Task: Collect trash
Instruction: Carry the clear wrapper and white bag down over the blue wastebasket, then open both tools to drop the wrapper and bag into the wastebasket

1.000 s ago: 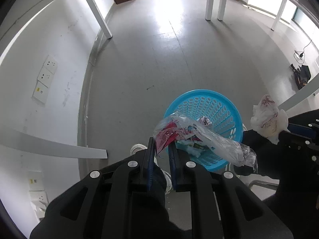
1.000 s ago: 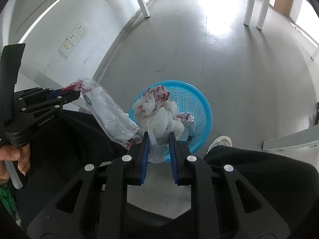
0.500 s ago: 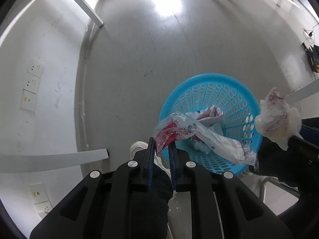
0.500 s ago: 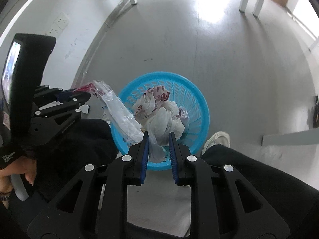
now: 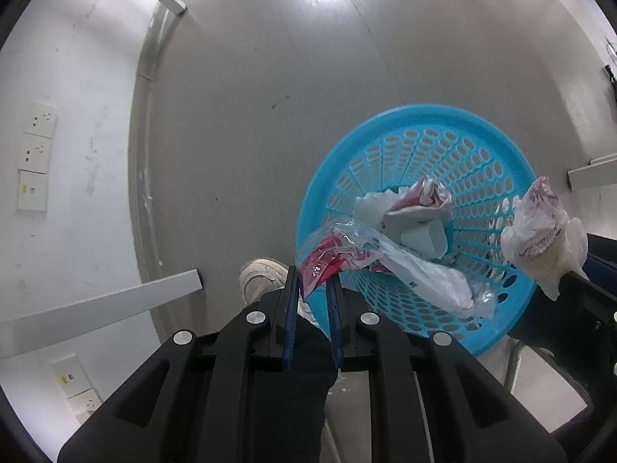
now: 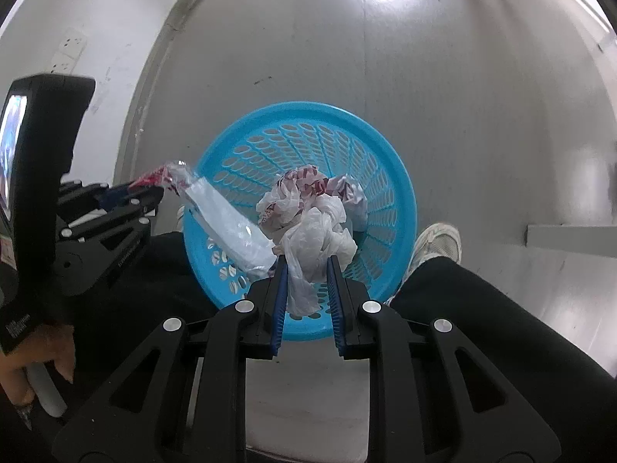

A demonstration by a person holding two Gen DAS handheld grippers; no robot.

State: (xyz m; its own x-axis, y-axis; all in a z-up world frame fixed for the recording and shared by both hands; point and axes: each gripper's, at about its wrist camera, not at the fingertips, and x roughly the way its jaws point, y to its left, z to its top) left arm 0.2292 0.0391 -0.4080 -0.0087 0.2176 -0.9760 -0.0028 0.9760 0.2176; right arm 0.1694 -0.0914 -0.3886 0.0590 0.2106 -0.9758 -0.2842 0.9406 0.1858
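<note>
The bottom of the blue basket [image 6: 401, 208] is hidden under the white crumpled bag [image 6: 316, 239] in the right claw [image 6: 305, 266] and under other trash. In the left wrist view the right claw is cut off by the picture's edge, so only its bag [image 5: 540, 231] shows well. The end of the clear wrapper [image 5: 405, 270] goes between the pads of the left claw [image 5: 311, 281], and that part cannot be seen. The print on the wrapper is too crumpled to read. One white shoe [image 5: 258, 279] is half hidden behind the claw. The tiny screen [image 6: 11, 146] on the left is cut off and blurry. The hand [image 6: 34, 359] holding the left claw is cut off too
</note>
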